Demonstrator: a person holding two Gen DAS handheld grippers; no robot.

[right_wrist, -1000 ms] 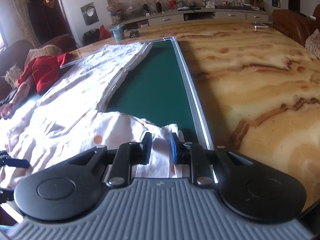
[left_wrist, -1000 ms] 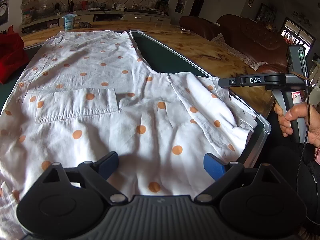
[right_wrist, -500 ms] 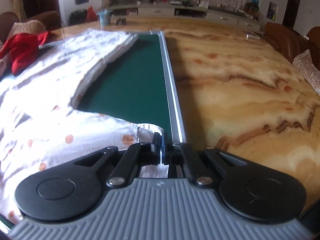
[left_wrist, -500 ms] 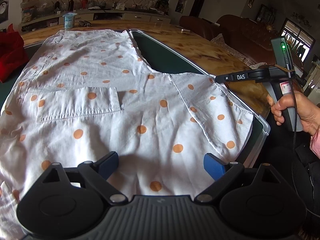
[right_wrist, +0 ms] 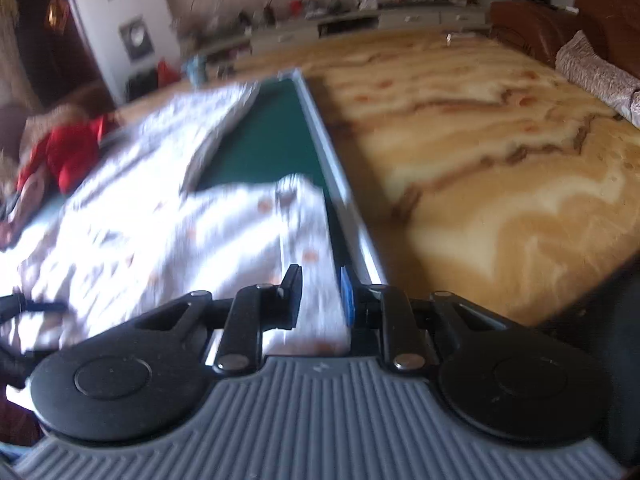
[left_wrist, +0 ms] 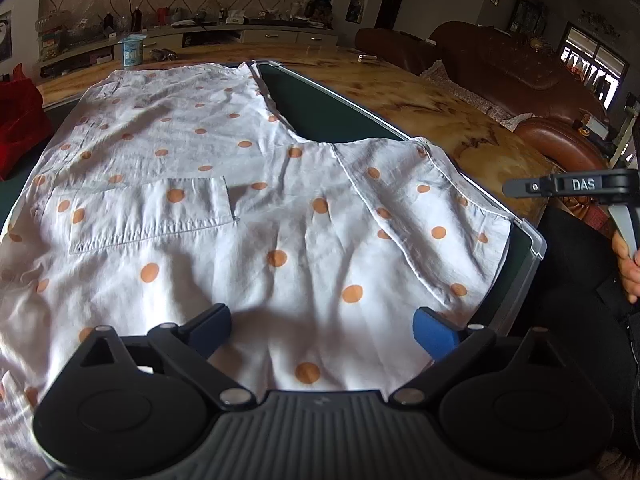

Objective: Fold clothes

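Note:
A white shirt with orange dots lies spread flat on a green mat, pocket side up. My left gripper hovers open over the shirt's near edge, nothing between its blue pads. The right gripper, held by a hand, sits off the mat's right edge, clear of the sleeve. In the blurred right wrist view the right gripper has its jaws opening. The sleeve shows in the gap below them, and the pads do not press on it.
A red garment lies at the far left of the mat. A pale blue cup stands behind the shirt. The mat's metal frame borders the marbled tabletop. Brown sofas stand at the right.
The right gripper has let go of the sleeve edge and drawn back to the right, off the mat. The sleeve now lies flat. The left gripper has stayed put.

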